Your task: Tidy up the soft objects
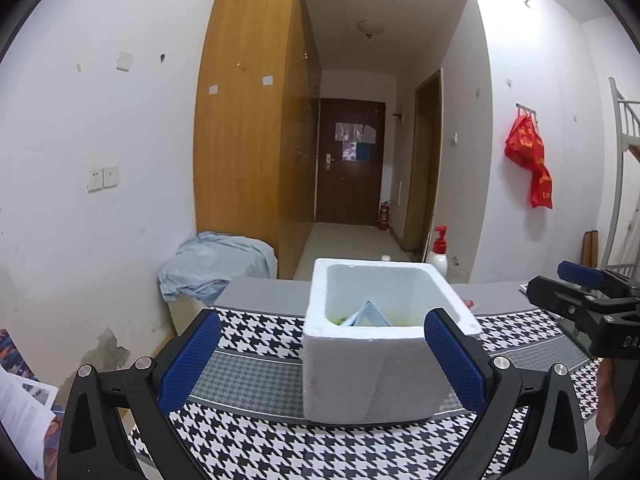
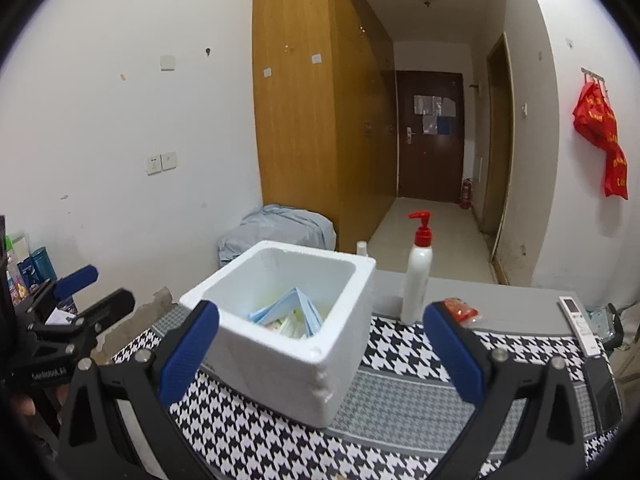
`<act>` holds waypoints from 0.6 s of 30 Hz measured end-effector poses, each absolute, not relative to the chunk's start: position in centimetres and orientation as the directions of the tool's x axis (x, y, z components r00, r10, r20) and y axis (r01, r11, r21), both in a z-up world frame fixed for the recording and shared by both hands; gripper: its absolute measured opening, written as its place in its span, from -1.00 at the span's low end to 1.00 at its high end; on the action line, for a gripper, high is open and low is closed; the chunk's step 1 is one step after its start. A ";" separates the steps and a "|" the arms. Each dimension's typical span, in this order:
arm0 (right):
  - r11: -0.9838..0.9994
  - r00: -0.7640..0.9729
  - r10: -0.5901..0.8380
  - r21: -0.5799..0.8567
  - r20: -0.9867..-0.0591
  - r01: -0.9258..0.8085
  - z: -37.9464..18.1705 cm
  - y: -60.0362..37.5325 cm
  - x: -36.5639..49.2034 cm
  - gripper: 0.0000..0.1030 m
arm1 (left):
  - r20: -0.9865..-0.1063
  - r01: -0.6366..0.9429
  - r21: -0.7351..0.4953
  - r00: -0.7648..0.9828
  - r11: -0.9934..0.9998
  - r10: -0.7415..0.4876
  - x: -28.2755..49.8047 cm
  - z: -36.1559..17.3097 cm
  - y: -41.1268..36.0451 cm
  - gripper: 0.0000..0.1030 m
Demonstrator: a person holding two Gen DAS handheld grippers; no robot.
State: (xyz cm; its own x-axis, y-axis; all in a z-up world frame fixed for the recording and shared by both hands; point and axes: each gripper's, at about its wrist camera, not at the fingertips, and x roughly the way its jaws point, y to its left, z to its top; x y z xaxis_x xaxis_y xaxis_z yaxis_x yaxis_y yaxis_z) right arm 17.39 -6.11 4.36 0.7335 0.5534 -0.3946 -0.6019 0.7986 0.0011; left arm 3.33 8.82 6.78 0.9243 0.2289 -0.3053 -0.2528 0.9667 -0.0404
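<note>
White foam box sits on the houndstooth cloth covering your surface, open top up. Inside it: light blue folded soft items leaning against each other, with pale green and white pieces beneath, partly hidden by the box wall.

Your left gripper hangs in front of the box, jaws spread wide, nothing between the pads; the box's near wall shows in the gap but the pads are clear of it. Your right gripper likewise: jaws fully spread, empty, the box corner in the gap, no contact.

Behind the box, a white pump bottle with red head stands upright. Just beside it to the right lies a red packet; farther right, a white remote at the cloth's edge.
</note>
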 end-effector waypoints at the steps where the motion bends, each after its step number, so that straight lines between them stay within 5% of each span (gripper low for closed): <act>1: 0.800 0.737 0.554 0.004 -0.387 -0.599 4.4 -6.5 17.0 1.00 | -0.302 -0.251 -0.037 0.926 0.967 0.228 3.2 6.8 8.5 0.98; 18: 0.834 0.805 0.536 0.011 -0.254 -0.552 3.6 -11.6 11.8 1.00 | -0.230 -0.209 -0.010 0.952 0.978 0.202 0.6 6.7 4.3 0.98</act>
